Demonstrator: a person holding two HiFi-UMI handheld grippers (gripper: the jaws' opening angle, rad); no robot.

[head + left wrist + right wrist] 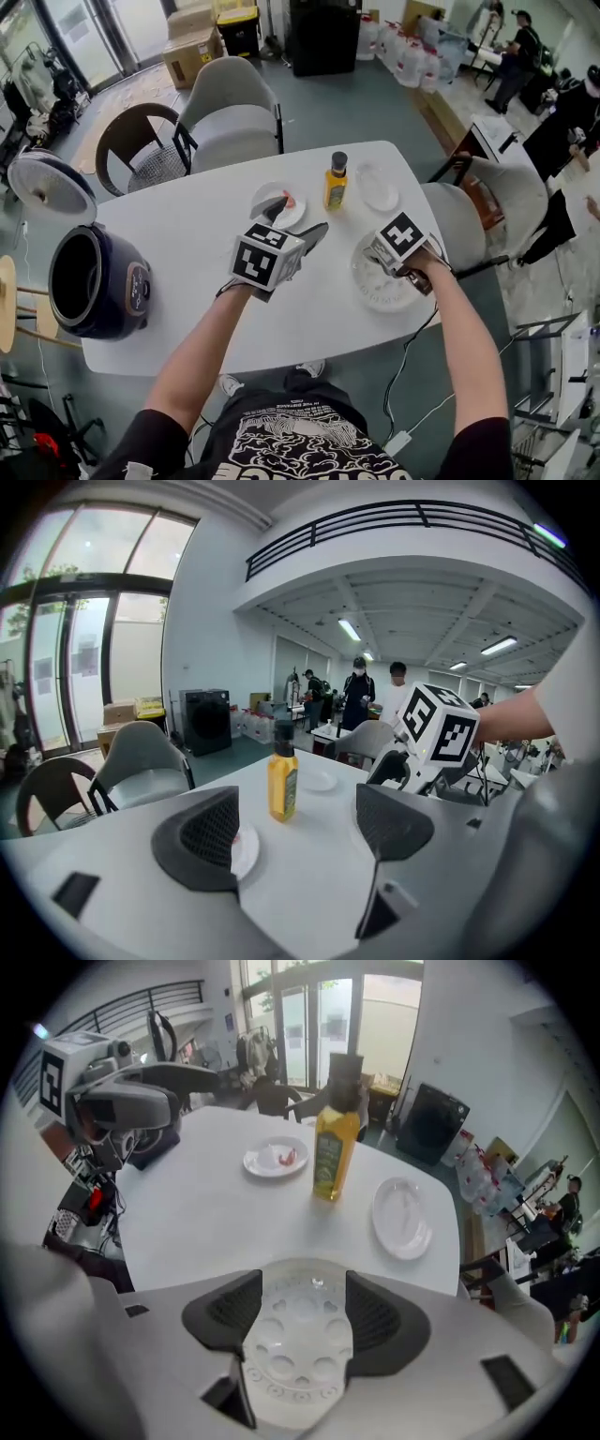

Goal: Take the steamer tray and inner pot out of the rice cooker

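Lying flat on the white counter (pixel 187 244), the clear steamer tray (pixel 298 1335) with round holes is out of the rice cooker (pixel 98 281). It sits near the counter's right end, directly below the right gripper (pixel 300 1312). That gripper points steeply down over it with its jaws spread. The tray shows in the gap and runs on behind both pads, and neither pad presses on it.

The left gripper (pixel 295 832) is held above the middle of the counter, tilted slightly down. Its jaws are also spread, with nothing between them.

The cooker stands at the counter's left edge with its lid (pixel 47 187) swung up. Its inside is dark, and I cannot tell the inner pot apart from the cooker's body.

Beyond the grippers stand a yellow bottle (pixel 336 183) with a dark cap, a small plate (pixel 277 1160) with something red on it, and a bare white plate (pixel 401 1218).
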